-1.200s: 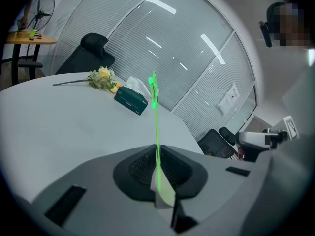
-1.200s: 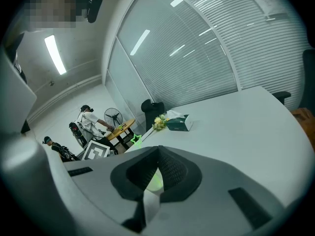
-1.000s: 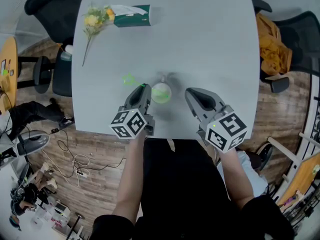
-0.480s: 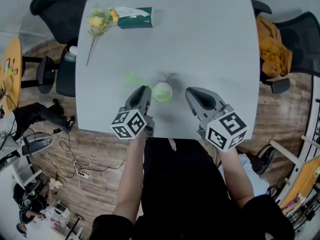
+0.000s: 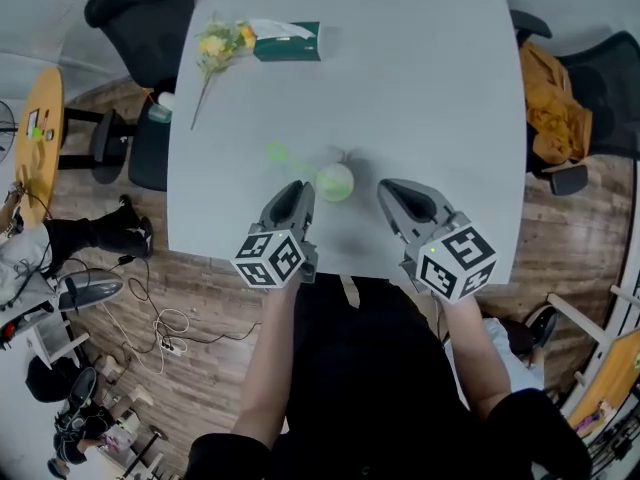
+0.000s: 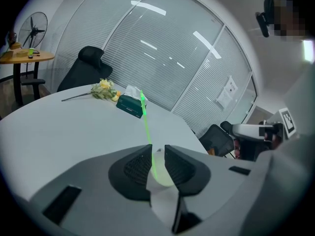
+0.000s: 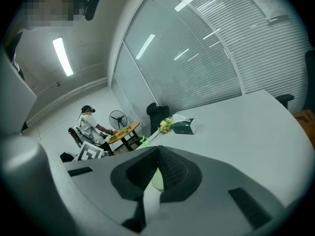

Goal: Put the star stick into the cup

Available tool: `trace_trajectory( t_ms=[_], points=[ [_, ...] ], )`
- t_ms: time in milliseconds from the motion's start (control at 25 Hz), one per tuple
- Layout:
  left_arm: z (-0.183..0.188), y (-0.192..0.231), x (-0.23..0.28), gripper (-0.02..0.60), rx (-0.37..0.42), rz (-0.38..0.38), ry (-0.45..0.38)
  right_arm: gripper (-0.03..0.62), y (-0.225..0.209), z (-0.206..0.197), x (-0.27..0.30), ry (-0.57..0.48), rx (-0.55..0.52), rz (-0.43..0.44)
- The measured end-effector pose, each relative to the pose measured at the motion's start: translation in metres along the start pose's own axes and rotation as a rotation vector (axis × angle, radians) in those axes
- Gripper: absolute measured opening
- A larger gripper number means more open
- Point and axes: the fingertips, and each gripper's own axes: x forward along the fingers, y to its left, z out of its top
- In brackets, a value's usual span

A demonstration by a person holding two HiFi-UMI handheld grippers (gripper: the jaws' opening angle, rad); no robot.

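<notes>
Green star stick (image 6: pixel 146 124) leans in pale green cup (image 5: pixel 336 181) on white counter (image 5: pixel 430 88); left tool (image 6: pixel 157 148) released, jaws just opening, stick ungripped in their gap; right tool (image 7: pixel 158 149) clenched, empty.

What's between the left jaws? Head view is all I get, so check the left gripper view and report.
Observer: On the left gripper the jaws stand apart, having just been opening; the star stick shows in the gap, neither pad pressing it.
Operator: Report the stick's lower end.
Observer: It ends in the cup, seen through that gap.
Operator: Now read the right gripper view.
Observer: The right gripper has its jaw tips together, holding nothing.
</notes>
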Motion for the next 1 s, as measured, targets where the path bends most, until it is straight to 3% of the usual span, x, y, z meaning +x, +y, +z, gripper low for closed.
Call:
trace_trajectory(
  t_ms=[360, 600, 1000],
  points=[
    [-0.017, -0.011, -0.021, 0.112, 0.113, -0.063, 0.058, 0.009, 0.011, -0.015, 0.006, 0.007, 0.019, -0.011],
    [-0.016, -0.021, -0.036, 0.166, 0.236, -0.162, 0.055, 0.009, 0.030, -0.021, 0.008, -0.003, 0.018, -0.059],
    [-0.002, -0.035, -0.105, 0.175, 0.546, -0.240, -0.002, 0.009, 0.093, -0.039, -0.008, -0.055, -0.004, -0.155]
  ],
)
